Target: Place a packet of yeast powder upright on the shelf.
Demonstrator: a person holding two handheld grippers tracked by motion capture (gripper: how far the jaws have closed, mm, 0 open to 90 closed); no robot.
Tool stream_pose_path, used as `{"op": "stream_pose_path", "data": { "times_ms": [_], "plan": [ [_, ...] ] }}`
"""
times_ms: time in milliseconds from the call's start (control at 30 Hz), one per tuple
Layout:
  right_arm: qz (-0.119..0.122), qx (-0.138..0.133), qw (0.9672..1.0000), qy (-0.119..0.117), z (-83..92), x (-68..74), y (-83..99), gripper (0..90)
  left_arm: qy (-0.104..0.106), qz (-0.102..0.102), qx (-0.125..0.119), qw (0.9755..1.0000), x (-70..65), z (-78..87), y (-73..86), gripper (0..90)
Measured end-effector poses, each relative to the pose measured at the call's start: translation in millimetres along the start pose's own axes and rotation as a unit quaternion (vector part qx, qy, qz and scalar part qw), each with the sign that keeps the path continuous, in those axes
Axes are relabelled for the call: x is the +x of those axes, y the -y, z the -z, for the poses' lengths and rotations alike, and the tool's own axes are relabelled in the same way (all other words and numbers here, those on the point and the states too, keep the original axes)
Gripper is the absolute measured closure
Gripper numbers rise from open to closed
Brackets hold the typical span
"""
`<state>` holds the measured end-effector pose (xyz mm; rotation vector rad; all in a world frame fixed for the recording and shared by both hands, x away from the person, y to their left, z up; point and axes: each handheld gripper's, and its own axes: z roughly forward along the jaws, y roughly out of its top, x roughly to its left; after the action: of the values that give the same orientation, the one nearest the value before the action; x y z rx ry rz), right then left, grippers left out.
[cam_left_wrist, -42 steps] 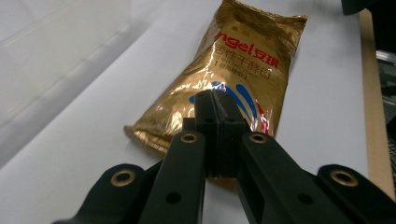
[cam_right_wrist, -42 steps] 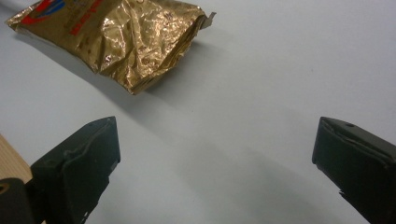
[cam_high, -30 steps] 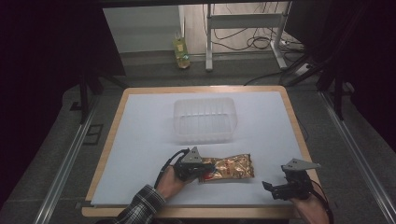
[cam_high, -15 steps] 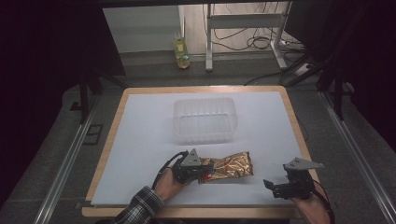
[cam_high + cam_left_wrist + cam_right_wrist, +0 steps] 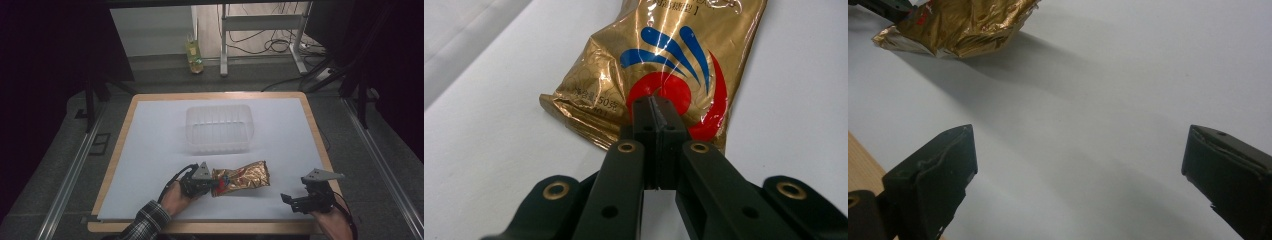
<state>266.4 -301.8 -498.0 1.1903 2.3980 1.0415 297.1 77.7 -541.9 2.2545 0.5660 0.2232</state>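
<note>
Left gripper (image 5: 656,107) pinches a gold snack bag (image 5: 241,176) on the white table (image 5: 150,150).
Right gripper (image 5: 1078,165) hovers open; the bag's pinched edge is hidden by the jaws.

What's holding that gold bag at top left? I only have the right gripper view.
Observer: The left claw is shut on the gold bag, pinching it at its red circle print.
Operator: Anything else on the table?
Observer: A clear plastic tub stands open on the table, beyond the bag and apart from it.
Operator: Where's my claw relative to the bag?
Observer: The right claw is open near the table's front edge, right of the bag, not touching it.
</note>
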Motion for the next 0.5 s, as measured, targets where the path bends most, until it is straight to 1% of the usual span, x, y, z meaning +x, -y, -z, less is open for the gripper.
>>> {"op": "stream_pose_path", "data": {
  "times_ms": [67,100,200,267,400,467,500],
  "plan": [
    [-0.003,0.000,1.0000,-0.005,-0.4,0.1,-0.7,1.5,0.000,-0.001,0.000,1.0000,-0.1,0.0,0.1,89.8],
    [-0.004,0.002,1.0000,-0.007,-0.5,0.3,-1.3,1.5,-0.001,-0.005,0.002,1.0000,-0.1,0.2,0.0,89.8],
    [-0.003,0.001,0.9997,-0.023,-2.8,3.1,-4.9,1.5,-0.002,-0.007,0.002,1.0000,0.3,0.3,0.2,89.8],
    [-0.004,0.002,0.9994,-0.035,-5.5,5.5,-7.8,1.5,-0.001,-0.001,-0.004,1.0000,0.0,-0.2,0.9,89.8],
    [0.001,0.007,0.9987,-0.051,-12.0,9.0,-13.1,1.4,0.001,0.000,-0.008,1.0000,0.4,-0.2,2.1,89.8],
    [0.002,0.007,0.9983,-0.058,-14.4,10.4,-15.0,1.4,0.000,-0.006,-0.008,1.0000,1.0,0.3,3.1,89.8],
    [0.001,0.007,0.9980,-0.062,-15.5,11.2,-16.3,1.4,0.001,0.003,-0.017,0.9999,-0.7,-0.8,3.6,89.8]
  ]
}}
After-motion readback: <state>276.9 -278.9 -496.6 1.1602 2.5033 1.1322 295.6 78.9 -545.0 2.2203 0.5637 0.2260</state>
